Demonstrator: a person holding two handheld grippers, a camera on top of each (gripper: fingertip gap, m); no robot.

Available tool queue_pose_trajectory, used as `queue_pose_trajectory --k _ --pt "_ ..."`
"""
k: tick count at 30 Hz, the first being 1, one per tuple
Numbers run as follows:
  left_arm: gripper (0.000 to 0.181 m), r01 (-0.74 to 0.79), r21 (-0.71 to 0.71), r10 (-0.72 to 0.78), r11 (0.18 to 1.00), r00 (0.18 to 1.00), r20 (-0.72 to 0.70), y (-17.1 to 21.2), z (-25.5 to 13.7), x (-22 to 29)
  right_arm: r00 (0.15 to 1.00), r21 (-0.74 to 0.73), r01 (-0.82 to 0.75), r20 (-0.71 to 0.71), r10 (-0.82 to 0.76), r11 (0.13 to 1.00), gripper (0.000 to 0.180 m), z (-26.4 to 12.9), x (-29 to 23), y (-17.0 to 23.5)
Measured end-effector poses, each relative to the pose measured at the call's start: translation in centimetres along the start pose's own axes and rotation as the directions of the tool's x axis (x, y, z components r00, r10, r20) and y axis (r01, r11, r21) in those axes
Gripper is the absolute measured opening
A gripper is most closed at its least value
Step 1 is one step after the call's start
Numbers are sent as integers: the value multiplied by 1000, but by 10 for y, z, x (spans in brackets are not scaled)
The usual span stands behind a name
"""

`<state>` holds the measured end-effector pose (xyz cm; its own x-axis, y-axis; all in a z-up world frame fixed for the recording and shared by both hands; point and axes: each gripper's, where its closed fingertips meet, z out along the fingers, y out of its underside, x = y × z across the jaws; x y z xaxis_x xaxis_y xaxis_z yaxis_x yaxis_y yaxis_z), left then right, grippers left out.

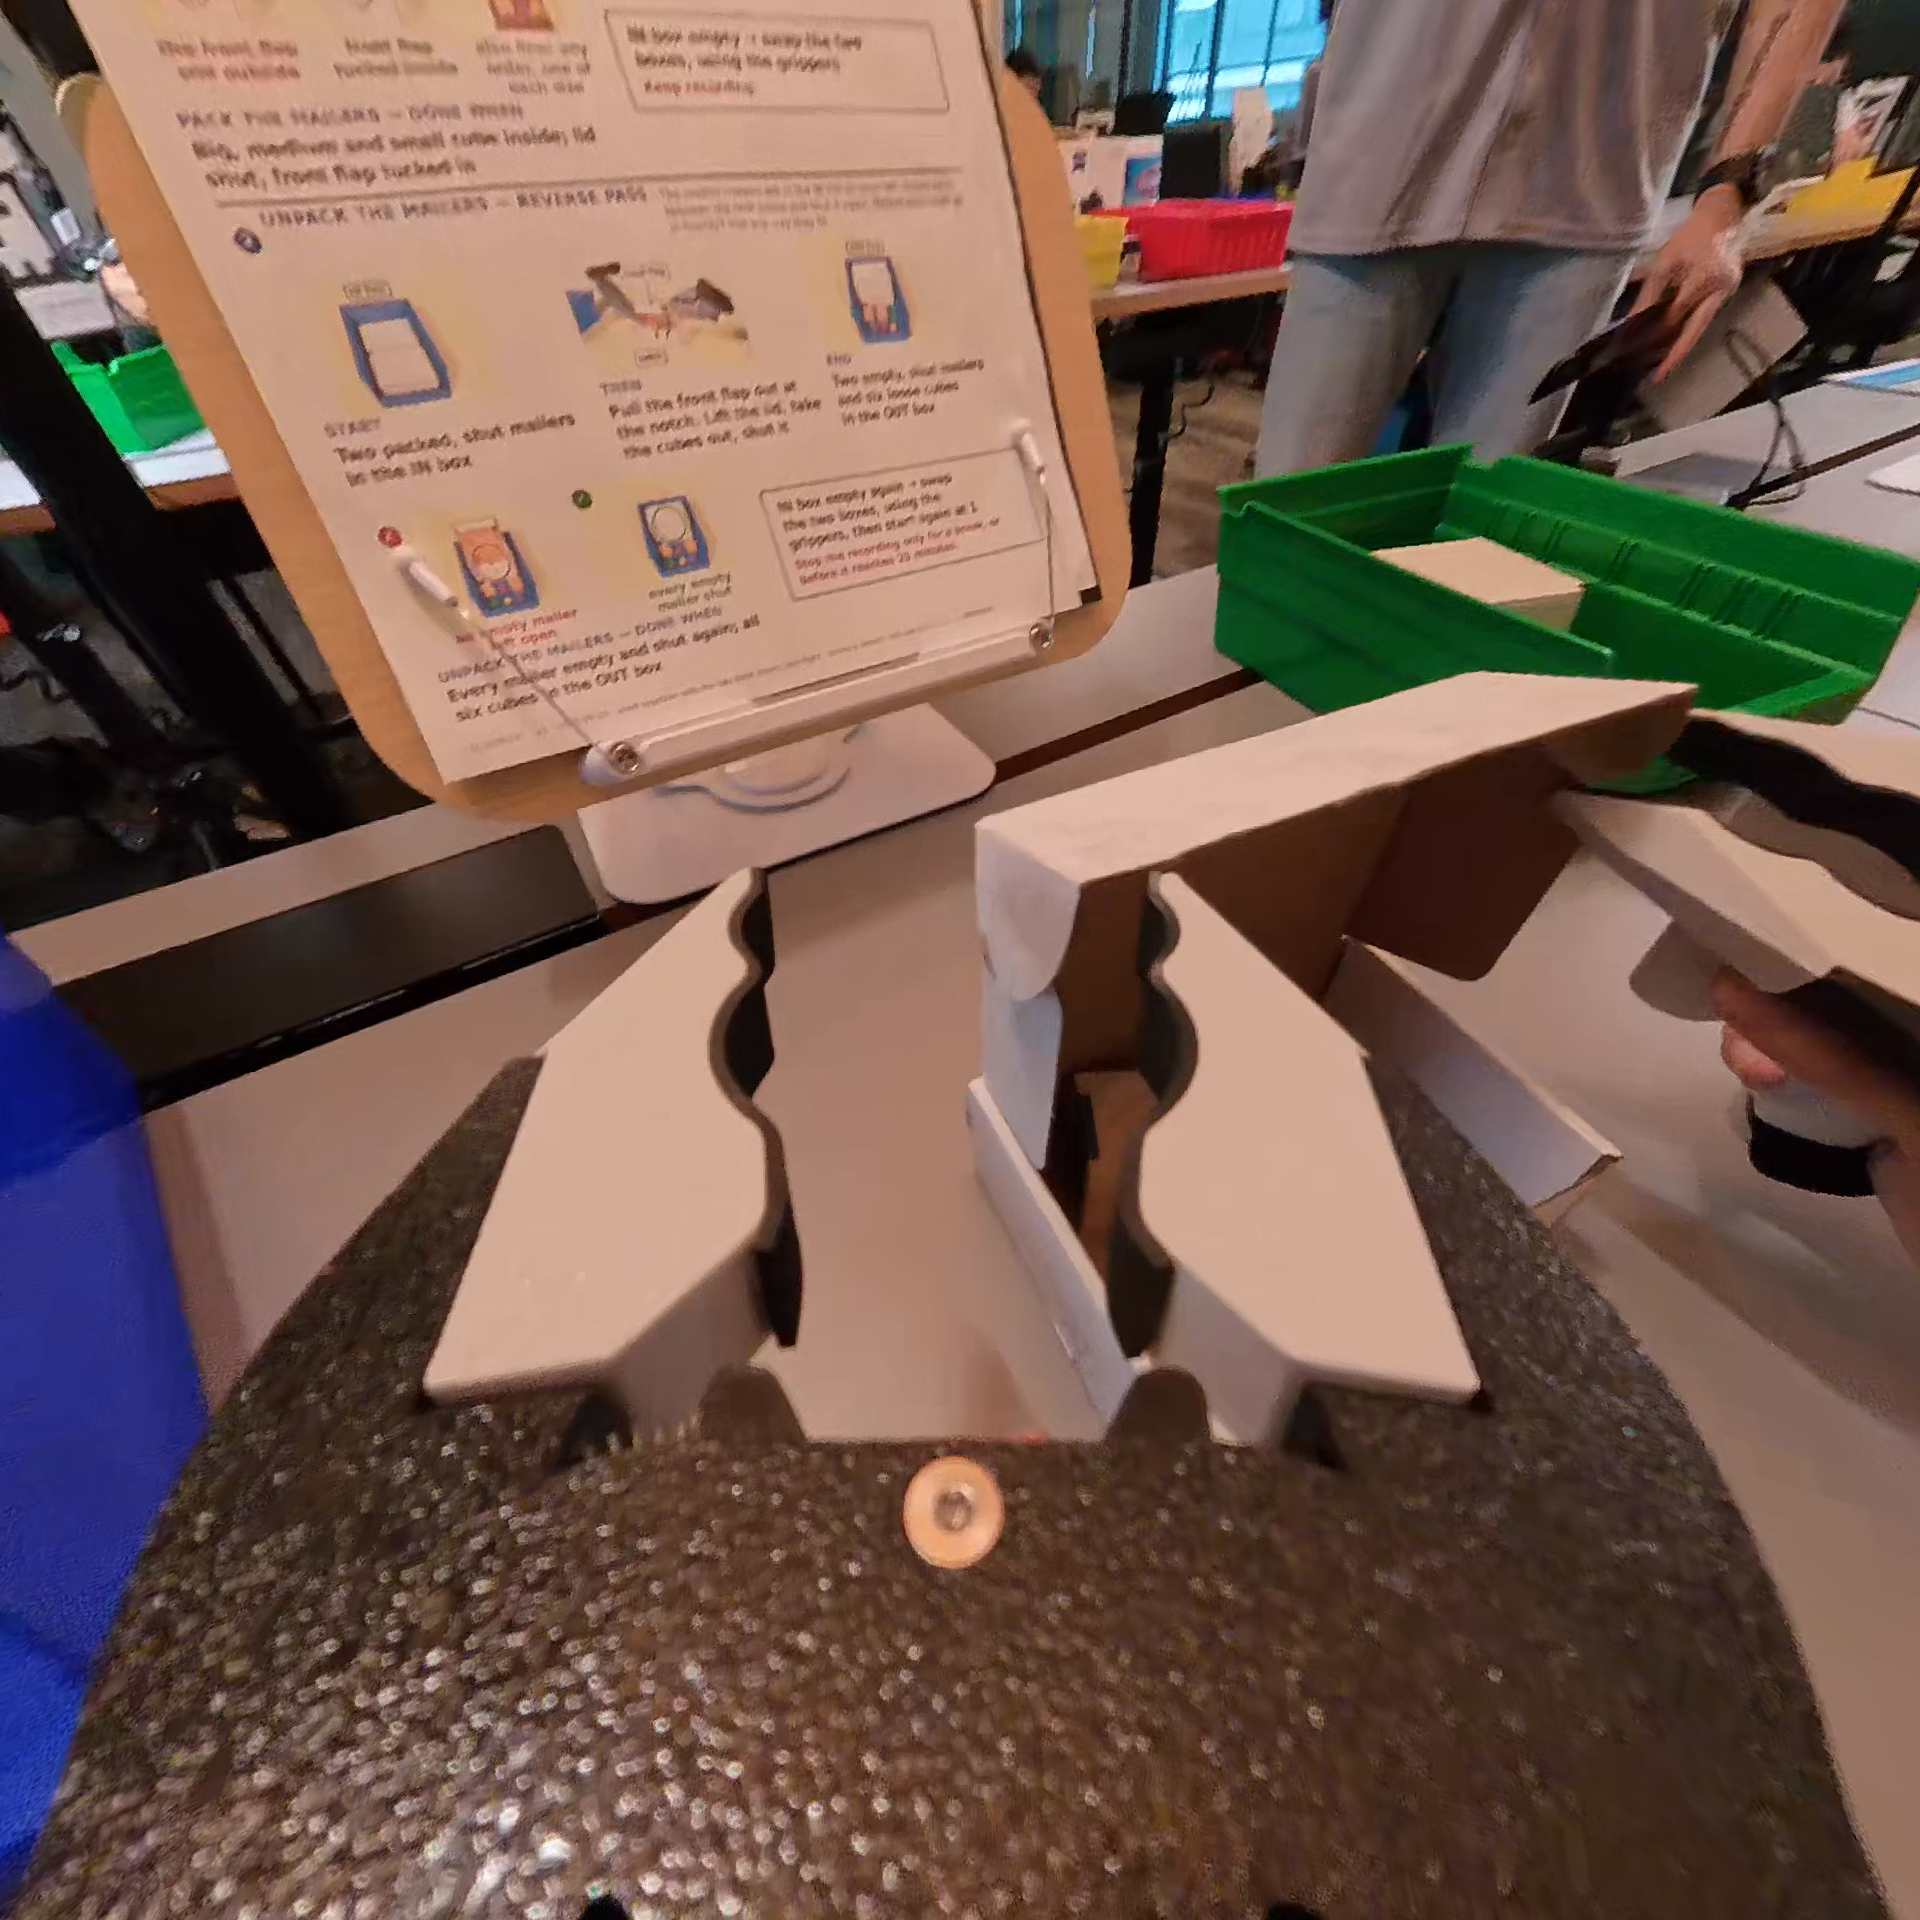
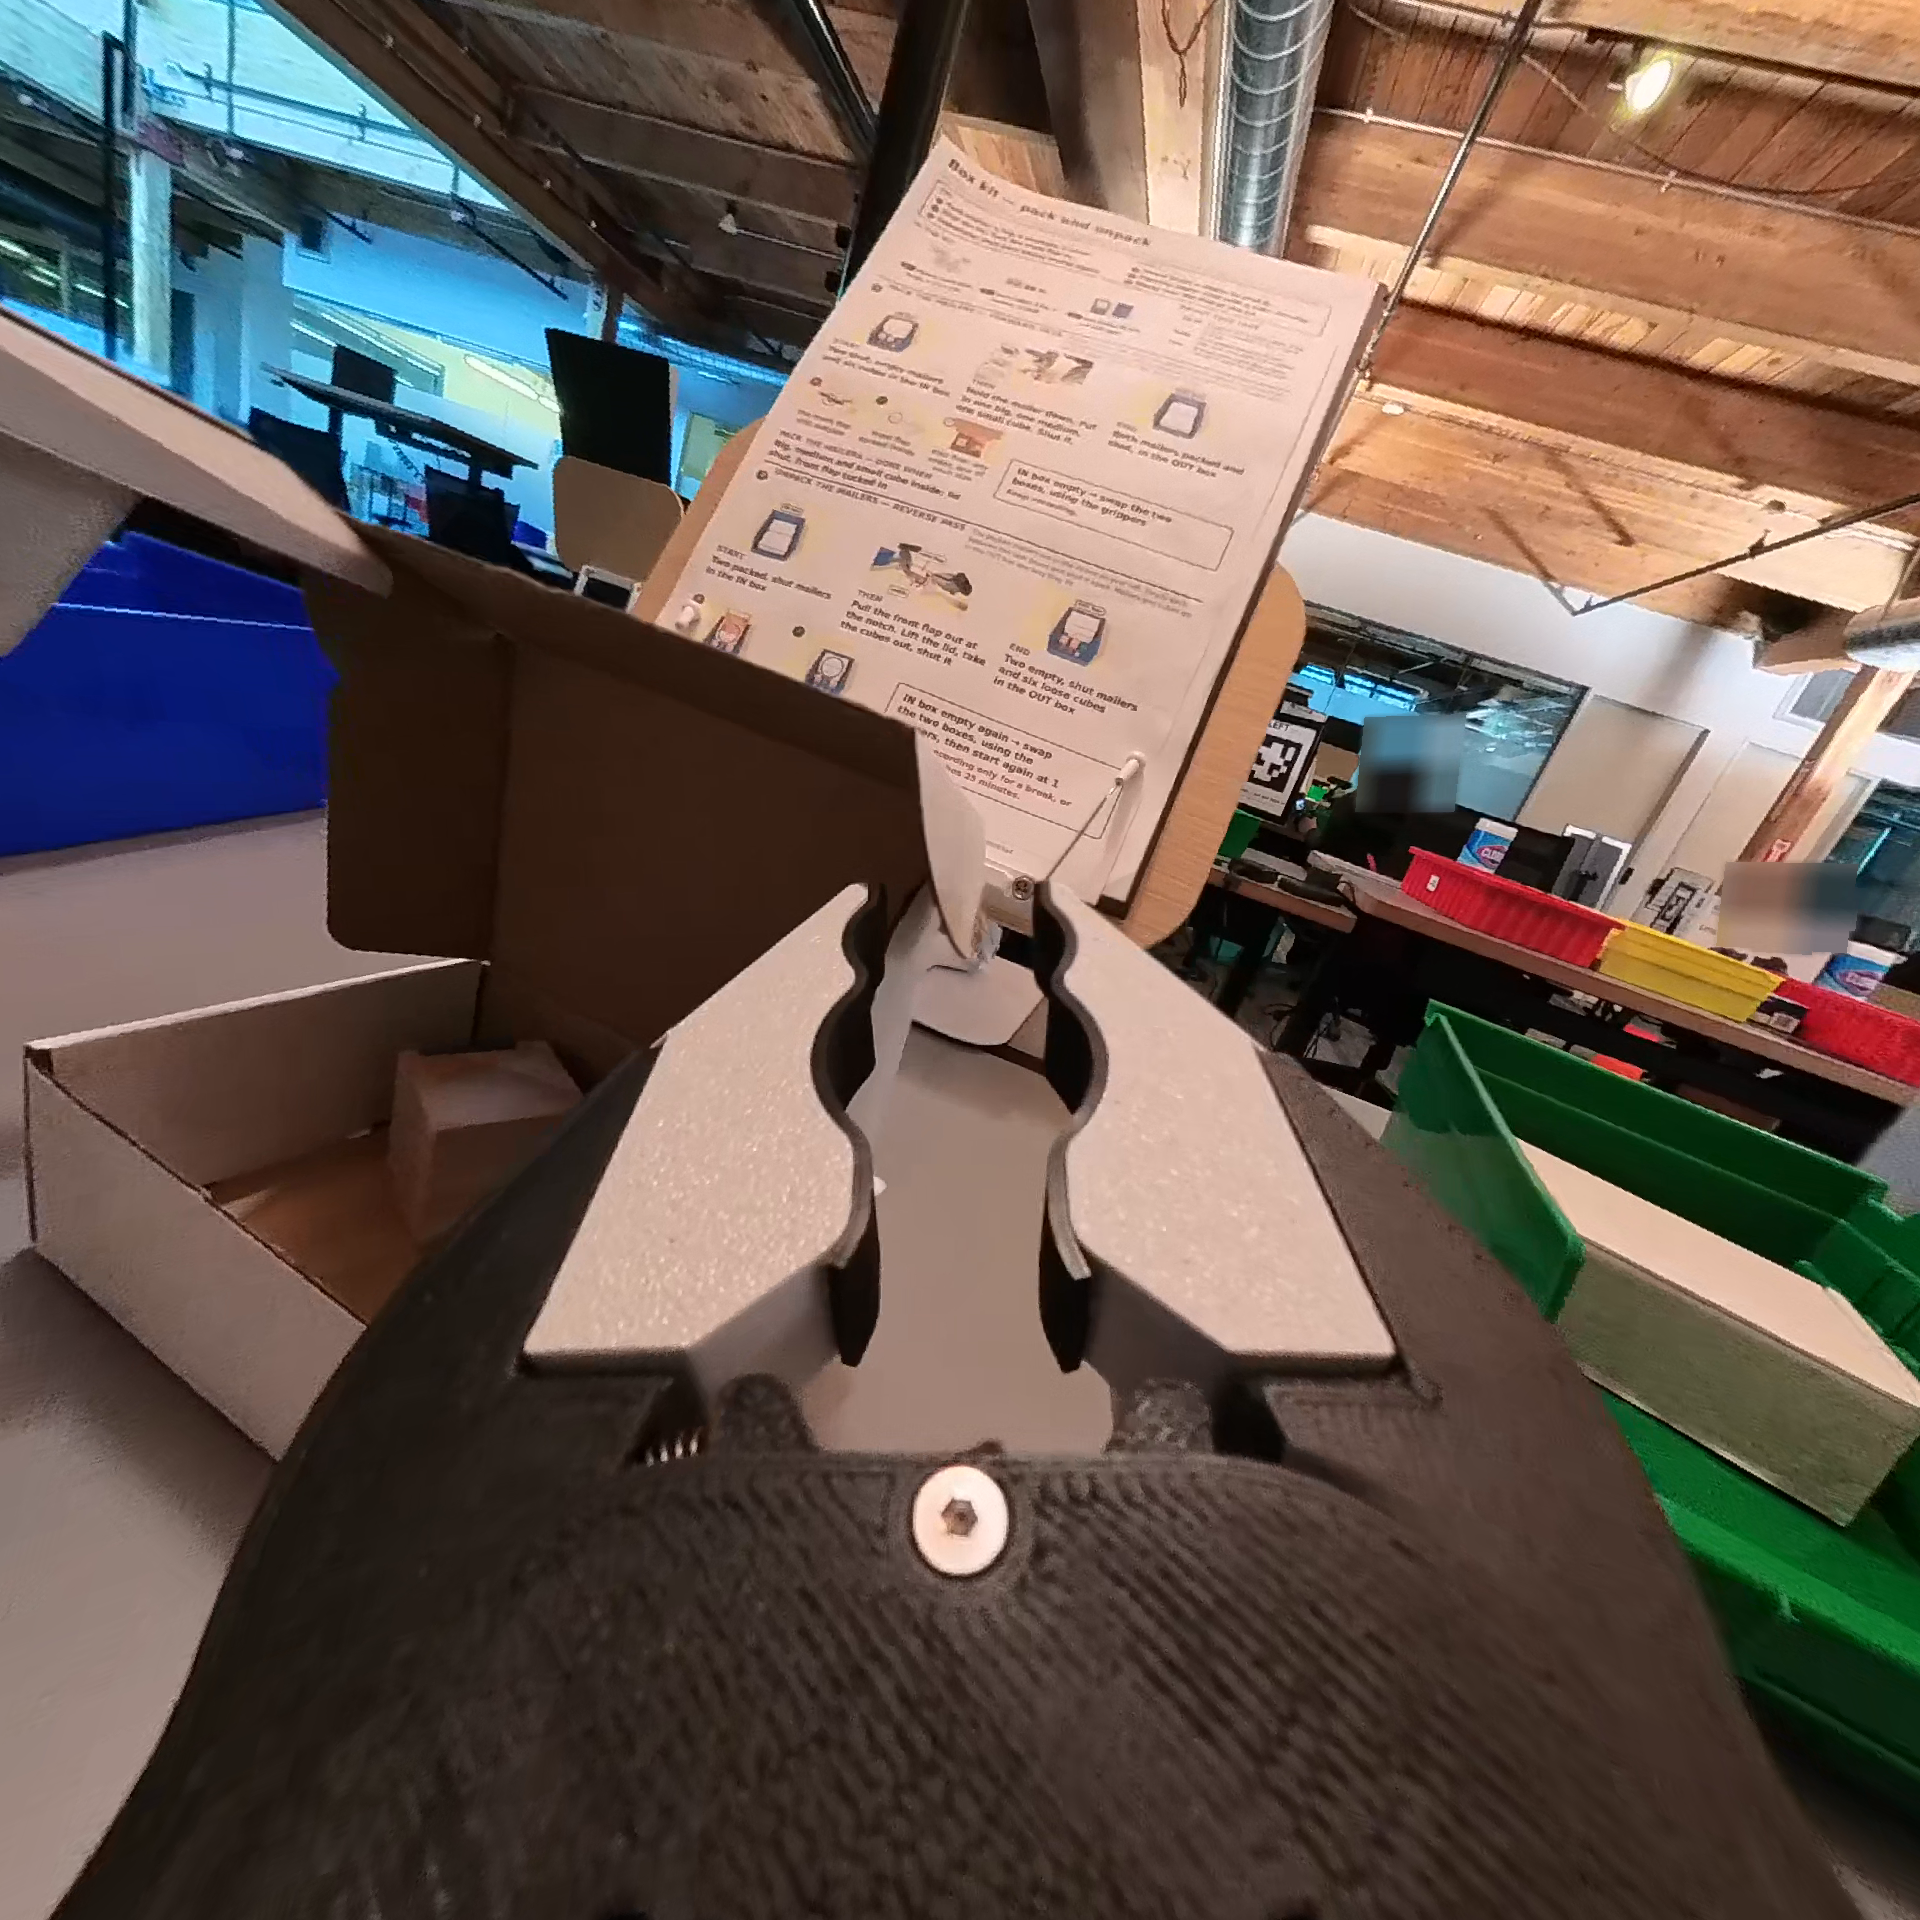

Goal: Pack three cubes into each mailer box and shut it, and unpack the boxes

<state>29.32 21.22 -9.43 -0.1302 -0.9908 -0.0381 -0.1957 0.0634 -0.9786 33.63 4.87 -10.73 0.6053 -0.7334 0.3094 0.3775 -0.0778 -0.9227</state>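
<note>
**Grippers spread at a half-open mailer, second mailer shut in the bin**

The left gripper [image 1: 961,1122] is seen with its fingers set well apart, straddling the near left wall of the open mailer box [image 1: 1049,1195]; one finger lies inside the box, the other outside, and the wall is not pinched. The right gripper [image 2: 951,1122] is likewise held open with nothing between its fingers, close beside the raised lid [image 2: 623,769], whose white side tab hangs just beyond its fingertips. Whether the lid is touched cannot be told.

The mailer rests on the grey table [image 1: 883,1039] with its lid up and leaning over the tray. At least one pale cube [image 2: 468,1112] is seen inside; how many lie there cannot be told, as the interior is largely hidden. A second mailer [image 2: 1725,1340], shut, lies in the green bin [image 2: 1507,1174].

It is judged that one box is finished and the other is mid-step. Whether this pass is packing or unpacking cannot be settled from these views.
</note>
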Motion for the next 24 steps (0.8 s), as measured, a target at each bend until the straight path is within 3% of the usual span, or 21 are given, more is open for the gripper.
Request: queue_pose_trajectory --k 9,17,24 --pt "66 -31 201 30 979 999 11 -2 2 20 1000 -16 7 5 -7 1000 21 1 -2 4" --pt "63 -117 173 108 978 992 61 10 5 27 1000 -32 21 3 -21 999 18 2 -4 8" --pt "47 -117 162 102 980 990 96 8 0 17 1000 -30 21 -20 -22 999 21 1 -2 7"
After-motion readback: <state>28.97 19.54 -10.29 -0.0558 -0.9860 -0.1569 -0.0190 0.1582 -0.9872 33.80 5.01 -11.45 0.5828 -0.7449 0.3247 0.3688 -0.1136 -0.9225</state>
